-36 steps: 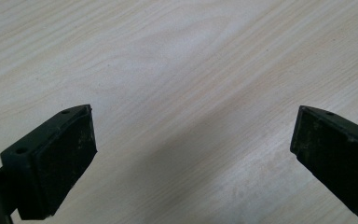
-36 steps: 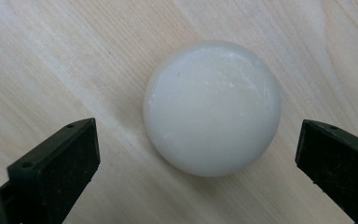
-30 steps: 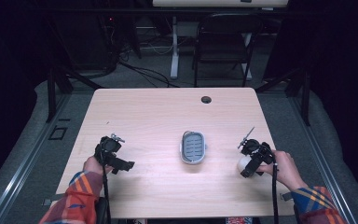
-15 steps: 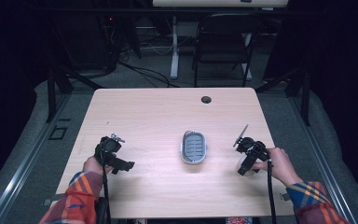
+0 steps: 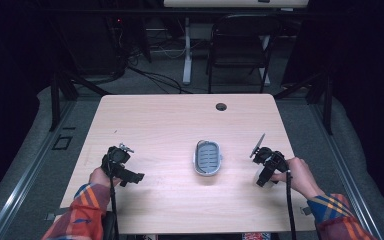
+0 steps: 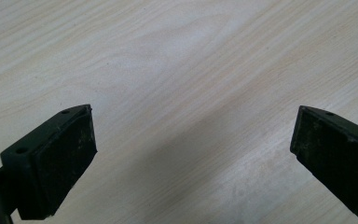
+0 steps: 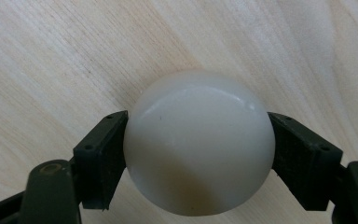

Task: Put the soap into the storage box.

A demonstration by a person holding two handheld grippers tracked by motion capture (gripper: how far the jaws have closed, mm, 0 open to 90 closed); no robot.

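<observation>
Right gripper view is showing me the change that matters: the right gripper (image 7: 199, 154) has just been closing, and its jaws are now pressing on either side of a smooth white ball (image 7: 199, 149), one pad on each flank, with the pale wooden table (image 7: 51, 56) passing behind it. In the frames from a moment ago the jaws were standing open around that spot; now I am reading this as a grip taken.

In the high view I am seeing the right gripper (image 5: 265, 167) near the table's right edge, tilted down toward the surface, with a sliver of the ball (image 5: 258, 175) pale beneath it. The ball is sitting to the right of the grey slotted tray (image 5: 207, 157) at the middle of the table, apart from it. I cannot tell whether the ball is resting on the wood or already lifted clear.

The left gripper (image 6: 191, 140) is hanging idle with its jaws spread wide over bare wood, nothing between them; in the high view it (image 5: 116, 162) is sitting well to the tray's left.

I am judging that the pick is secured and that a carry, likely toward the tray, comes next. A round, slick ball could squirt out if I am squeezing off-centre.
</observation>
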